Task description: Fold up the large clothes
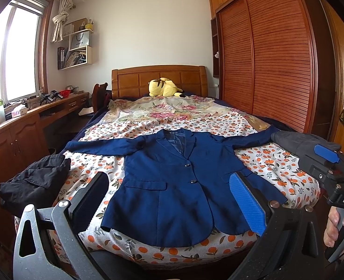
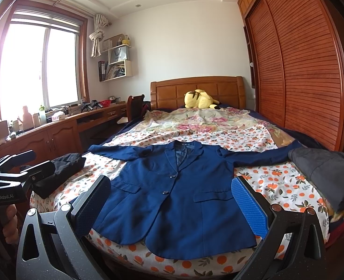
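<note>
A navy blue blazer (image 1: 172,186) (image 2: 179,200) lies face up on the bed, buttoned, with both sleeves spread out to the sides. Its hem reaches the bed's near edge. My left gripper (image 1: 168,178) hovers open above the hem, one finger on each side of the blazer's body, with nothing between them. My right gripper (image 2: 170,182) is also open and empty, held just short of the hem. In the left wrist view the right gripper (image 1: 316,163) shows at the right edge, held by a hand (image 1: 340,224). The left gripper (image 2: 37,161) appears at the left edge of the right wrist view.
A black garment (image 1: 36,182) (image 2: 62,170) sits bunched at the bed's left corner and a grey garment (image 1: 298,142) (image 2: 323,175) at the right, over the blazer's sleeve end. A yellow plush toy (image 1: 162,87) rests by the headboard. Wardrobe (image 1: 277,58) on the right, desk (image 1: 20,126) on the left.
</note>
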